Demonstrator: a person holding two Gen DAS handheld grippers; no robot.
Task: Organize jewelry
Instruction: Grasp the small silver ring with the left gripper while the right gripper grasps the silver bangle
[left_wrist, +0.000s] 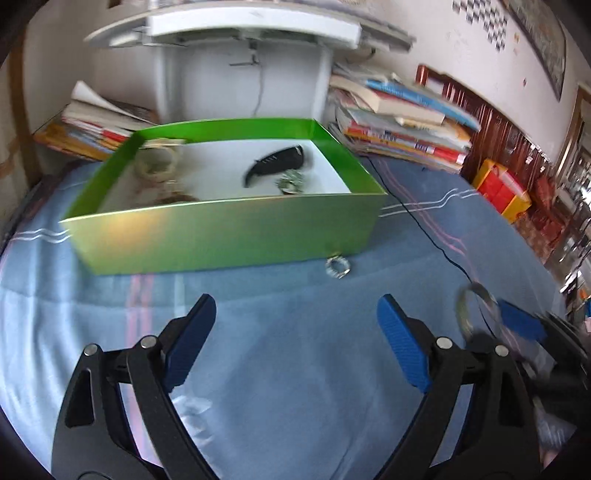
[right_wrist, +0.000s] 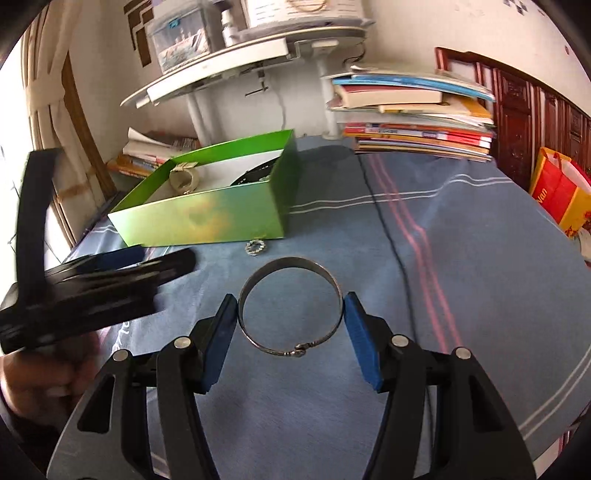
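Note:
My right gripper (right_wrist: 290, 306) is shut on a silver bangle (right_wrist: 258, 282), its two blue pads touching the ring's sides, above the blue cloth. In the left wrist view the bangle (left_wrist: 466, 308) shows blurred at the right. My left gripper (left_wrist: 295, 317) is open and empty above the cloth, in front of the green box (left_wrist: 229, 232). The box (right_wrist: 207, 218) holds a black hair clip (left_wrist: 275, 164), a pale bangle (left_wrist: 157, 162), a silver ring (left_wrist: 291, 183) and brown beads. A small silver ring (left_wrist: 337, 266) lies on the cloth by the box's front wall; it also shows in the right wrist view (right_wrist: 255, 247).
Stacks of books (left_wrist: 402, 118) stand behind the box at right and at left (left_wrist: 92, 125). A white stand (left_wrist: 243, 55) rises behind the box. A thin black cable (right_wrist: 391, 236) runs across the cloth. A red and yellow bag (right_wrist: 561, 195) sits at far right.

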